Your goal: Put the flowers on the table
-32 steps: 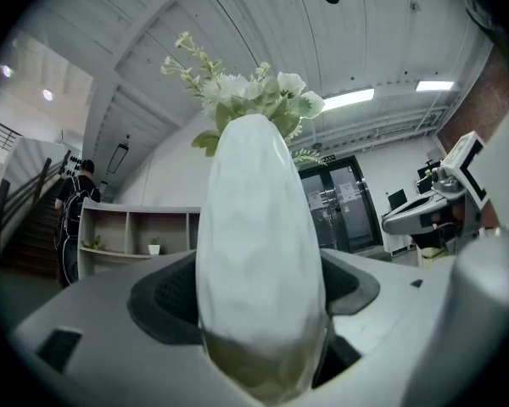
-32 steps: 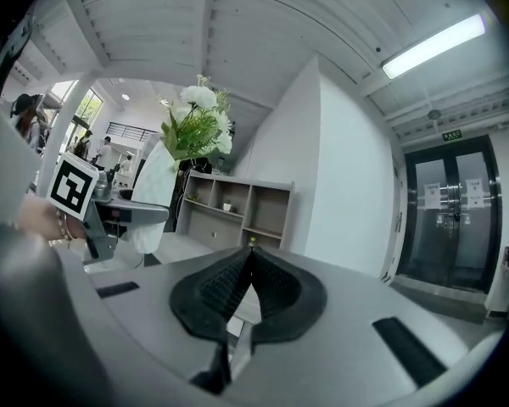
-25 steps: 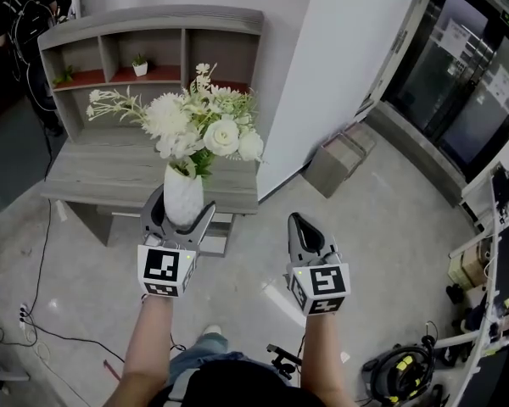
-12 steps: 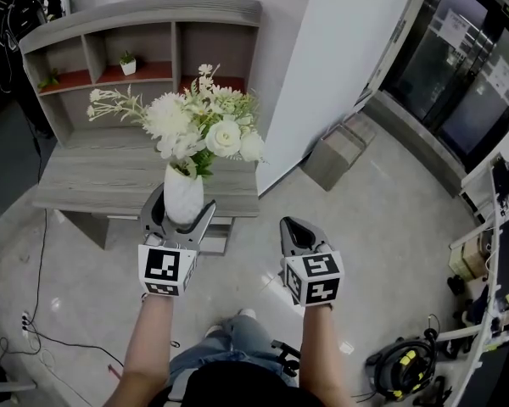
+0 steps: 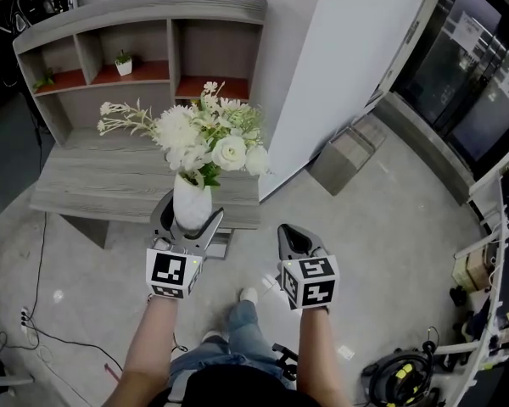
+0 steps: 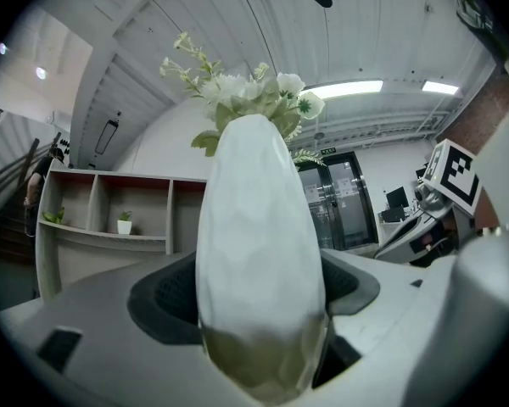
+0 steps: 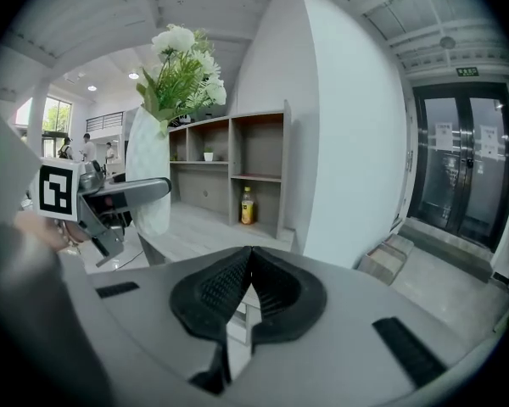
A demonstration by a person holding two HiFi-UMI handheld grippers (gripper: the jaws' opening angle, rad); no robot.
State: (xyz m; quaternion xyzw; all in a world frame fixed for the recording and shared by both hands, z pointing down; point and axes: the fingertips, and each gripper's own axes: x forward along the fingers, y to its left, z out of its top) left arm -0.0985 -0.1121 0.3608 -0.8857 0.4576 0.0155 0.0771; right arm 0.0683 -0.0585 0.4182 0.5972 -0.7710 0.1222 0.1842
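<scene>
A white vase (image 5: 192, 207) with a bunch of white flowers (image 5: 205, 136) stands upright in my left gripper (image 5: 187, 220), which is shut on its belly. In the left gripper view the vase (image 6: 259, 253) fills the middle between both pads. It hangs over the near edge of the grey wooden table (image 5: 110, 181). My right gripper (image 5: 294, 239) is shut and empty, to the right of the vase over the floor. From the right gripper view the vase (image 7: 149, 176) and the left gripper show at the left, with the pads (image 7: 237, 288) touching.
A shelf unit (image 5: 144, 45) with a small potted plant (image 5: 123, 62) stands at the table's back. A yellow bottle (image 7: 248, 205) stands in a lower shelf. A white wall corner (image 5: 322, 75) and a cardboard box (image 5: 343, 159) lie right. Cables (image 5: 34, 329) run over the floor at left.
Both grippers have moved forward toward the table and sunk a little. The vase now hangs over the table's near edge. The right gripper has tipped further down.
</scene>
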